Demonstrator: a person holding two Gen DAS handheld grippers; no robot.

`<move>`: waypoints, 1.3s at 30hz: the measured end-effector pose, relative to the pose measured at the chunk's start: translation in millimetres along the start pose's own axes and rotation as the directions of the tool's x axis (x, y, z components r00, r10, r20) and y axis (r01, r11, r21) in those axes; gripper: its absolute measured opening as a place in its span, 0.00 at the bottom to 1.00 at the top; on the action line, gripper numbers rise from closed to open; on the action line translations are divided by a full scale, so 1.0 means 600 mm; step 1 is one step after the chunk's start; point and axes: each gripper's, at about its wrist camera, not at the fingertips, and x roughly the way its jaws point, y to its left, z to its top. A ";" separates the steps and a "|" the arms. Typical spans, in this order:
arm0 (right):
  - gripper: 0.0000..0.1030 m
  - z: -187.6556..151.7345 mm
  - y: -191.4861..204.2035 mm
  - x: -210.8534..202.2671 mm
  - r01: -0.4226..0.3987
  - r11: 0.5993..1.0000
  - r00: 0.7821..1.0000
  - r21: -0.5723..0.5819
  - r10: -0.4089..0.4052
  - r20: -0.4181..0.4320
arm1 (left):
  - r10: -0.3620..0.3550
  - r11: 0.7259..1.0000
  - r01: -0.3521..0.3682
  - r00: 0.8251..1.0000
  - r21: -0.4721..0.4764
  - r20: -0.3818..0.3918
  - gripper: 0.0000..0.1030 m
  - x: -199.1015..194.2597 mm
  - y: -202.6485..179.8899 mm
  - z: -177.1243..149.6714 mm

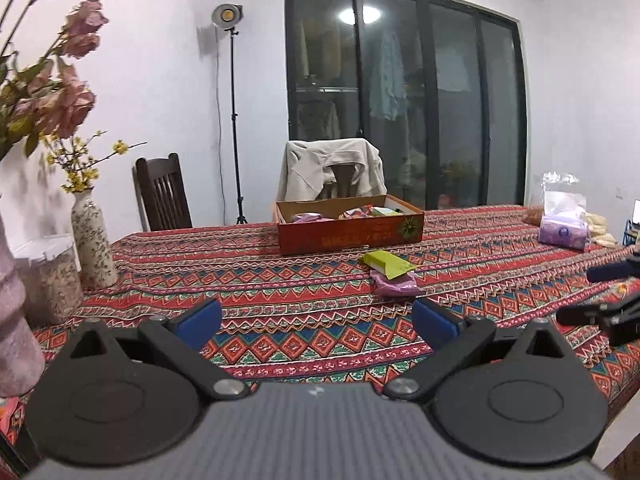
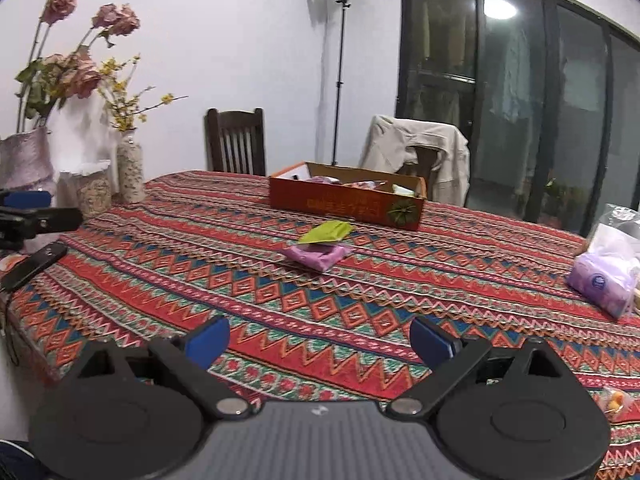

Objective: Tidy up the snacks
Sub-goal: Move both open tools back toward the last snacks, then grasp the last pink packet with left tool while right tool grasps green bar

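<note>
Right wrist: pink packet (image 2: 316,257) beyond (well ahead) gripper (image 2: 319,340)

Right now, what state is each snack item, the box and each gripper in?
Left gripper: jaws open, nothing between them.
Right gripper: jaws open, nothing between them.
Cardboard box: open-topped, snack packets inside.
Green packet: outside the box, lying partly on the purple one.
Purple packet: flat on the tablecloth.

The box's (image 1: 352,232) near wall hides most of the snacks (image 1: 348,213) inside. The purple packet (image 1: 394,285) lies partly under the green one (image 1: 388,264). A coat (image 1: 332,168) covers the chair back.
</note>
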 end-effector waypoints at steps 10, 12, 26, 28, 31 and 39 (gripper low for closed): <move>0.94 0.027 -0.040 0.070 -0.035 0.998 0.999 0.052 0.036 -0.009 | 0.021 0.999 -0.018 0.995 0.037 -0.097 1.00 0.103 -0.004 0.000; 0.94 0.038 -0.051 0.091 -0.031 0.997 0.999 0.065 0.031 -0.011 | 0.014 0.999 -0.010 0.993 0.036 -0.114 1.00 0.127 -0.003 0.000; 0.82 0.150 -0.115 0.387 -0.200 0.946 0.968 0.254 0.230 -0.097 | 0.003 0.999 -0.015 0.967 -0.045 -0.255 1.00 0.347 0.012 0.012; 0.75 0.170 -0.102 0.457 -0.203 0.943 0.962 0.263 0.243 -0.127 | 0.000 0.996 -0.022 0.963 -0.081 -0.269 1.00 0.369 0.019 0.017; 0.70 0.186 -0.079 0.543 -0.177 0.952 0.957 0.251 0.226 -0.183 | 0.006 0.995 -0.032 0.961 -0.090 -0.277 1.00 0.393 0.020 0.028; 0.33 0.182 -0.106 0.572 -0.141 0.973 0.965 0.181 0.176 -0.195 | -0.111 0.994 0.103 0.952 -0.045 -0.285 1.00 0.461 -0.055 0.048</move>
